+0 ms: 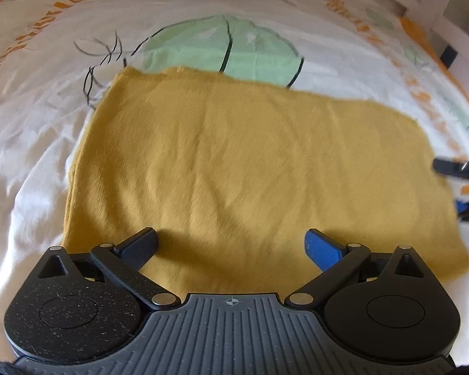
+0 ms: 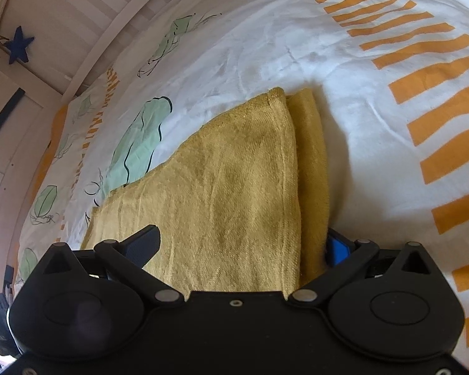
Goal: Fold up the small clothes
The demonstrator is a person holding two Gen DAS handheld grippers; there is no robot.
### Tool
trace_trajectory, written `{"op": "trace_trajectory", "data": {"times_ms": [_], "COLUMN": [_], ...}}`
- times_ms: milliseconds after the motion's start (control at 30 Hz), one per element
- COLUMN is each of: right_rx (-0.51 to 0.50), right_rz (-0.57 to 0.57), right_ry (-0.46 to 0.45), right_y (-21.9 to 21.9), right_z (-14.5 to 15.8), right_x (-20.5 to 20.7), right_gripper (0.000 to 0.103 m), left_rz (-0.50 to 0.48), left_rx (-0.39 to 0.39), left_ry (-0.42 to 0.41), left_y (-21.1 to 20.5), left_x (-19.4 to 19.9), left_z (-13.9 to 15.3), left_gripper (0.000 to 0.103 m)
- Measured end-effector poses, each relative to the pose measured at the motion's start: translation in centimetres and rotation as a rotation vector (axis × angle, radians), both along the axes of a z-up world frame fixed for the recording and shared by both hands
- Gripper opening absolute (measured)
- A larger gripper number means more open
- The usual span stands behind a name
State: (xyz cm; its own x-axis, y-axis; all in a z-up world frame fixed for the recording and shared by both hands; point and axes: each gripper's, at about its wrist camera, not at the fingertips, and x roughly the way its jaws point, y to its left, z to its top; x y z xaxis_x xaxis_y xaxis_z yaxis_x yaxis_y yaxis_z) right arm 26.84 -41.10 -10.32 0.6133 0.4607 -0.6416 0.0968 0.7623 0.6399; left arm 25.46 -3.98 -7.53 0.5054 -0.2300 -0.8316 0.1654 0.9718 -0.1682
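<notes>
A mustard-yellow garment (image 1: 250, 162) lies flat and folded on the bed sheet (image 1: 31, 125). My left gripper (image 1: 231, 247) is open, its fingers spread wide just over the garment's near edge, holding nothing. My right gripper (image 2: 244, 243) is open over the garment (image 2: 228, 187), near its folded right edge, where two layers show. Its blue right finger (image 2: 337, 250) is partly hidden behind that edge. The right gripper's fingers (image 1: 453, 168) also show at the far right of the left wrist view, beside the garment's right end.
The white sheet has green leaf prints (image 1: 222, 47) and orange stripes (image 2: 422, 78). A white slatted bed rail (image 2: 87, 31) runs along the far side, with a blue star (image 2: 20, 45) hanging there.
</notes>
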Motion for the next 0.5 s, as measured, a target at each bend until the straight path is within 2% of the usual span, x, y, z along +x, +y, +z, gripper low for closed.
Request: {"op": "trace_trajectory", "data": {"times_ms": [200,333,500], "right_rx": [0.006,0.019,0.033], "right_rz": [0.015,0.021,0.019], "right_ry": [0.005,0.011,0.018], "right_y": [-0.2,-0.5,-0.7], "right_z": [0.0,-0.1,-0.1], "right_x": [0.2,0.4,0.4], "right_gripper": [0.103,0.103,0.103], "left_rz": [0.023,0.046,0.07], "left_rx": [-0.036,-0.063,0.015], "left_ry": [-0.038,-0.005,0.035], "left_y": [-1.6,-3.7,-6.1], "left_x": [2.8,6.0,8.7], "left_z": [2.0,1.9,0.2], "left_gripper": [0.101,0.101,0.101]}}
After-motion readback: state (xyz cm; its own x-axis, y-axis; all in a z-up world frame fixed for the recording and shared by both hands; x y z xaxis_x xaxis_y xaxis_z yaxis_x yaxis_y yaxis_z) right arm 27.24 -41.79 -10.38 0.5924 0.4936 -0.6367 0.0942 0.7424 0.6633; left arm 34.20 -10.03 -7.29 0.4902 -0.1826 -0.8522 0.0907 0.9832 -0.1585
